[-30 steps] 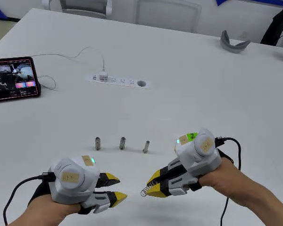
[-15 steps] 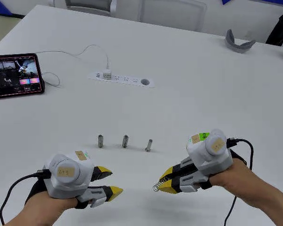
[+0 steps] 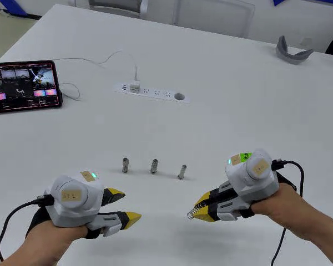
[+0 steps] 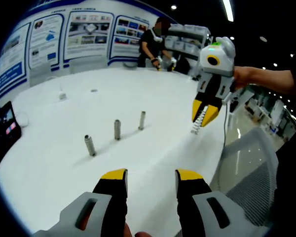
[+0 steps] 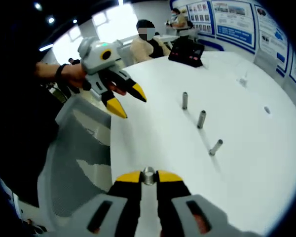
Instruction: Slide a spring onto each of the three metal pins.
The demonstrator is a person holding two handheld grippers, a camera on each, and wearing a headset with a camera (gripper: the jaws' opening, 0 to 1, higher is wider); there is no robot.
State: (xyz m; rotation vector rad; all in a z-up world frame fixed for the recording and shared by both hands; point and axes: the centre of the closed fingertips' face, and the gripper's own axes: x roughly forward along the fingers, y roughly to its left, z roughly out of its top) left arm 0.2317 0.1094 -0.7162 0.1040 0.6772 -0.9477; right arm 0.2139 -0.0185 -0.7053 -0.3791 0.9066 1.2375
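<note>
Right gripper (image 3: 204,208) has edged closer to the right pin (image 3: 182,172) than a second ago. The rest of the shift is head camera, and left gripper (image 3: 127,205) is roughly where it was against the row.

Right gripper is clamped on one end of the spring (image 3: 194,211), lower centre of the head view. Most of the coil sticks out free past the tips, above the bench (image 3: 238,111). Left gripper is released and holds nothing, lower left.

Left pin (image 3: 125,165) and middle pin (image 3: 154,166) look ribbed, so probably already sprung. Right pin looks smooth, probably bare, and seems to lean a bit.

Handling, my read:
- Spring is very light thin wire, stiff along its axis but floppy sideways, so the free end will wander.
- Current hold at the rear coils is right, since it keeps the front bore open.
- Squeeze gently. Too much force may crush coils or shoot it out.
- Pin is small and may tip if nudged.
</note>
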